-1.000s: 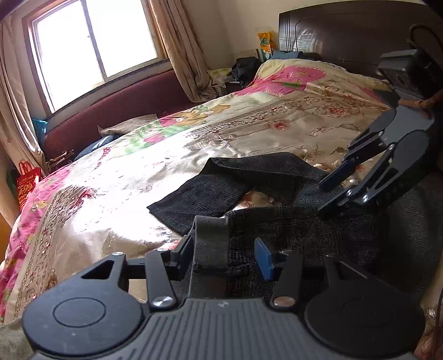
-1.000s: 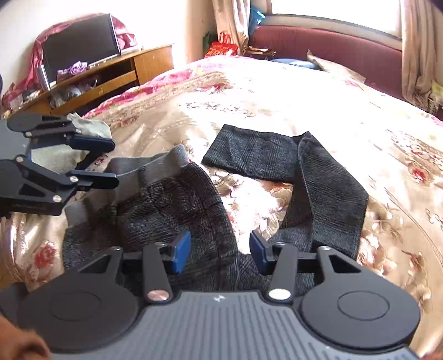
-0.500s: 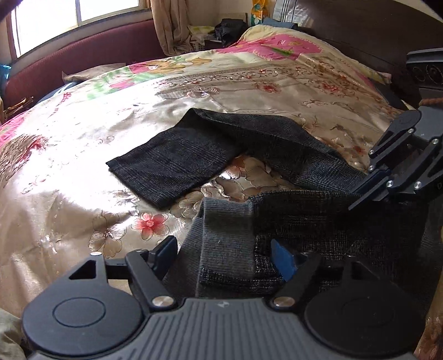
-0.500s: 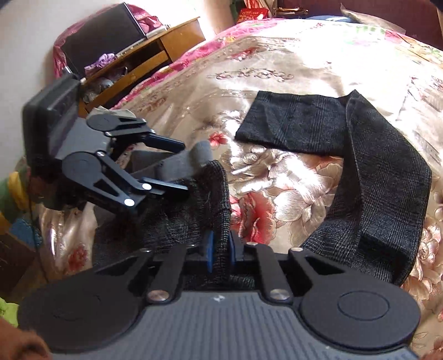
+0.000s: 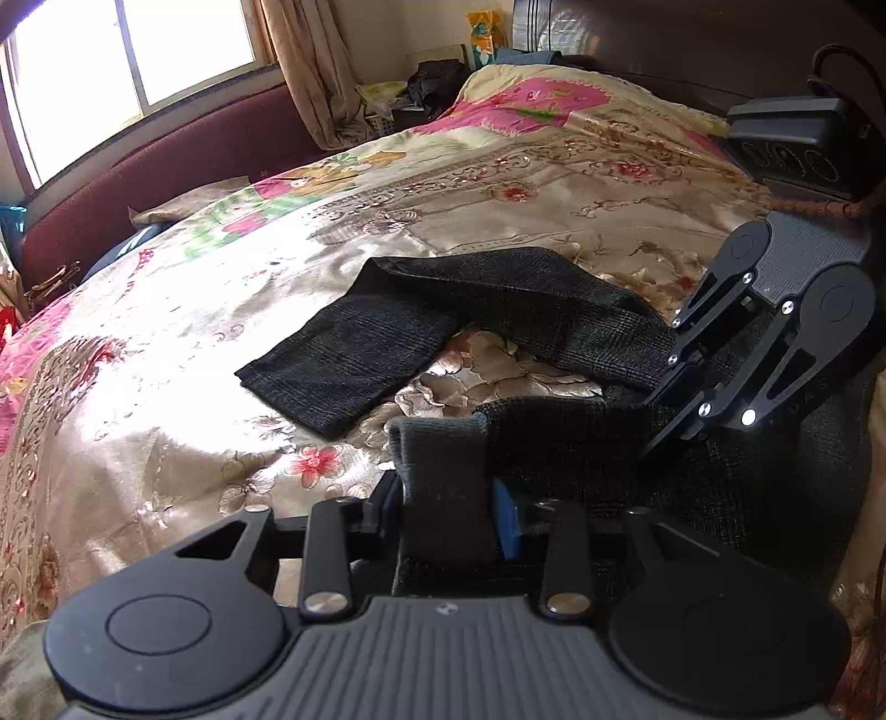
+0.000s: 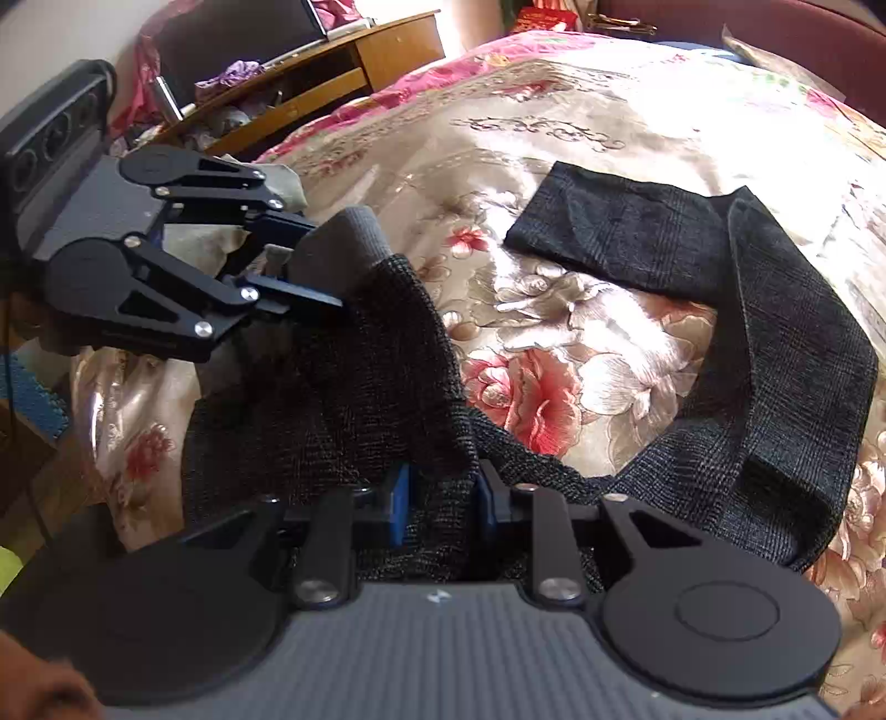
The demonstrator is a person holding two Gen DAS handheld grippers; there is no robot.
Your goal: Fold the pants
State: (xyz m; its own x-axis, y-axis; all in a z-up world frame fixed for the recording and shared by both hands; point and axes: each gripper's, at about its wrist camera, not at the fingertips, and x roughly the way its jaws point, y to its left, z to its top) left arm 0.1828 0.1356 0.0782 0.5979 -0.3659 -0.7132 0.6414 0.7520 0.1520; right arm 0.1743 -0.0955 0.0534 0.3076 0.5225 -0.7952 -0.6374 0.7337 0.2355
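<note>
I can read almost no writing here. On the side of the right gripper, seen from my left wrist view, there are faint embossed letters that look like "DAS", cut off. A yellow packet by the headboard carries print too small to read.

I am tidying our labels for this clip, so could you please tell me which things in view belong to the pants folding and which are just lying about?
Belongs to the job:
- dark pants
- grey waistband
- left gripper
- right gripper
- floral bedspread

Just lying about:
- wooden desk
- curtain
- yellow packet
</note>
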